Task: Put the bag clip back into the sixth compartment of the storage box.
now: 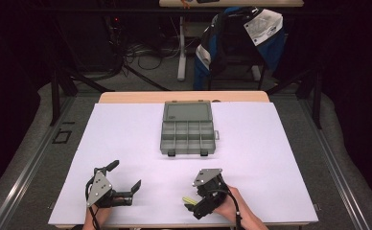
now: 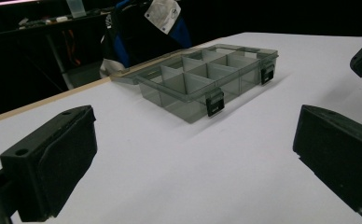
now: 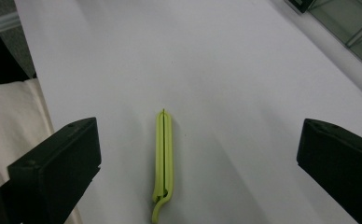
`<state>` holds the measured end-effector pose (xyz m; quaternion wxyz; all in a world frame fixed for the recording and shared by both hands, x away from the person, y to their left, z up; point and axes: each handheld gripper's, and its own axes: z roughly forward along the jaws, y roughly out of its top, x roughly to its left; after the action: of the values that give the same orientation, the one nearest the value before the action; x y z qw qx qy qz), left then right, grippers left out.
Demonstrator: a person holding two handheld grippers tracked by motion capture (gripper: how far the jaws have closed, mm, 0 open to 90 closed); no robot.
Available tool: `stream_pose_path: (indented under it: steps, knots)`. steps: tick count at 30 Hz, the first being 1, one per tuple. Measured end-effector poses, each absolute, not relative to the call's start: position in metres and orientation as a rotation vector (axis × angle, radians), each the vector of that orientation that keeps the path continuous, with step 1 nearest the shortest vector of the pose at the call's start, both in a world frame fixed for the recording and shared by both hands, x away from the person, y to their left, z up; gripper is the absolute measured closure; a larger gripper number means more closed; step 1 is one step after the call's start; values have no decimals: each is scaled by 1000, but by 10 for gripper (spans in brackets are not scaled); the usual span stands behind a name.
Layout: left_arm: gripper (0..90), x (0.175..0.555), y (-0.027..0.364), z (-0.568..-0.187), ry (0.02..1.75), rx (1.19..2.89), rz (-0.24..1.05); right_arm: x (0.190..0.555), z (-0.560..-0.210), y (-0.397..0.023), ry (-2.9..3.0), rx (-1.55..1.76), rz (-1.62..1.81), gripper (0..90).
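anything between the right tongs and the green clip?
Nothing. In the right gripper view the green clip lies on bare white table, in the open gap of the right tongs, touching neither jaw.

The compartment box point(image 2: 202, 81) looks like smoky, see-through plastic with a slight gloss and black plastic latches point(image 2: 215, 102). The clip point(image 3: 163, 158) is smooth lime-green plastic. The table cover point(image 1: 126, 143) appears matt white, paper-like, over a pale wooden edge point(image 1: 184, 97). The jaw pads look matt black, finely textured.
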<state>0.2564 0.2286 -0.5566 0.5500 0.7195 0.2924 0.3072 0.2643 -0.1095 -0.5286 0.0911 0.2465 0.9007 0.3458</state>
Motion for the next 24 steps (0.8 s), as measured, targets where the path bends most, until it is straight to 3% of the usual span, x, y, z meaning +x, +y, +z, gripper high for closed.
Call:
stream_pose_path:
  steps: [7, 12, 15, 16, 19, 21, 24]
  knots:
    - [0, 255, 229, -556, 691, 1697, 736, 263, -537, -103, 2693, 754, 935, 1]
    - [0, 256, 229, -556, 692, 1698, 733, 262, -541, -98, 2709, 747, 917, 95]
    - [0, 256, 229, -556, 690, 1702, 731, 262, -544, -96, 2725, 743, 895, 225]
    - [0, 256, 229, -556, 692, 1701, 731, 262, -544, -95, 2733, 748, 878, 331]
    - [0, 256, 229, -556, 691, 1697, 732, 261, -545, -95, 2738, 748, 872, 401]
    - [0, 256, 229, -556, 688, 1700, 731, 261, -546, -94, 2752, 743, 876, 523]
    - [0, 256, 228, -556, 687, 1704, 730, 261, -546, -94, 2766, 730, 885, 584]
